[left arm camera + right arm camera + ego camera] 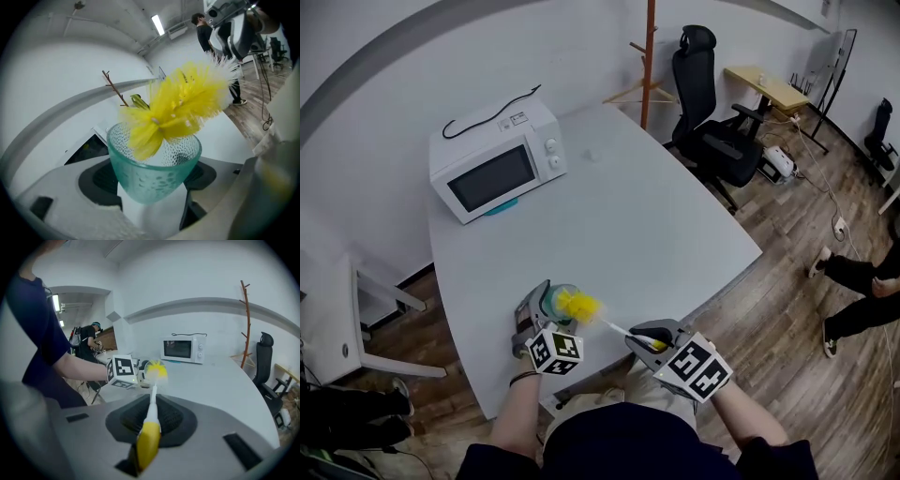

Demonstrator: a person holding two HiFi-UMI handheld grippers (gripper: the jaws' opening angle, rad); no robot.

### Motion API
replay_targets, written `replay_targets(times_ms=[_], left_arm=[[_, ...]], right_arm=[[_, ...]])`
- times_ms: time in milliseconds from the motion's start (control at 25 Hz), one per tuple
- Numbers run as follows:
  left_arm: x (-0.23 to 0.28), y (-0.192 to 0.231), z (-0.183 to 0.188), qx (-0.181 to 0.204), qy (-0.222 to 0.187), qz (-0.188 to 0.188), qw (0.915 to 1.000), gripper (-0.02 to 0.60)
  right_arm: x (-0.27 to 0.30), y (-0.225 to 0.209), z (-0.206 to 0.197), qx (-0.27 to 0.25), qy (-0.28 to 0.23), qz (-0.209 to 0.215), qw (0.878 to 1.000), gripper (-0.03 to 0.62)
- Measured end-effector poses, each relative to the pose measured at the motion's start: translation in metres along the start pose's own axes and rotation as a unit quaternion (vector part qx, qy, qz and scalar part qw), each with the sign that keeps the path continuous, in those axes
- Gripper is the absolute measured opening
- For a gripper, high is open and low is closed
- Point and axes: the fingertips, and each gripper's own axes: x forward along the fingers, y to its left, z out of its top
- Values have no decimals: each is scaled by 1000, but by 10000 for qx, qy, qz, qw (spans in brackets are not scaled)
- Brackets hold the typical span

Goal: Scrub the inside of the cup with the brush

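My left gripper (540,317) is shut on a teal dimpled glass cup (152,171), held tilted above the near edge of the white table (619,216). The cup (560,298) shows just right of that gripper in the head view. My right gripper (652,339) is shut on the yellow and white handle of a brush (149,427). The brush's yellow bristle head (187,103) sits at the cup's rim, with its lowest bristles dipping into the mouth. In the right gripper view the brush head (156,371) points at the left gripper's marker cube (122,372).
A white microwave (499,159) stands at the table's far left. A black office chair (712,122), a wooden coat stand (648,56) and a small yellow desk (766,87) lie beyond the table. A person's legs (858,286) are at the right, over wood flooring.
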Motion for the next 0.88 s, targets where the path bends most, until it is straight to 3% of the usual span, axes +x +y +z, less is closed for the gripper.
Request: replay_targets(times_ms=[640, 880], left_arm=[[-18, -37, 39, 1212, -41, -105, 9926, 382], [-17, -38, 38, 1211, -61, -138, 9925, 382]], right_arm=[[17, -5, 5, -781, 874, 83, 9931, 52], [17, -5, 7, -964, 933, 168, 9908, 52]])
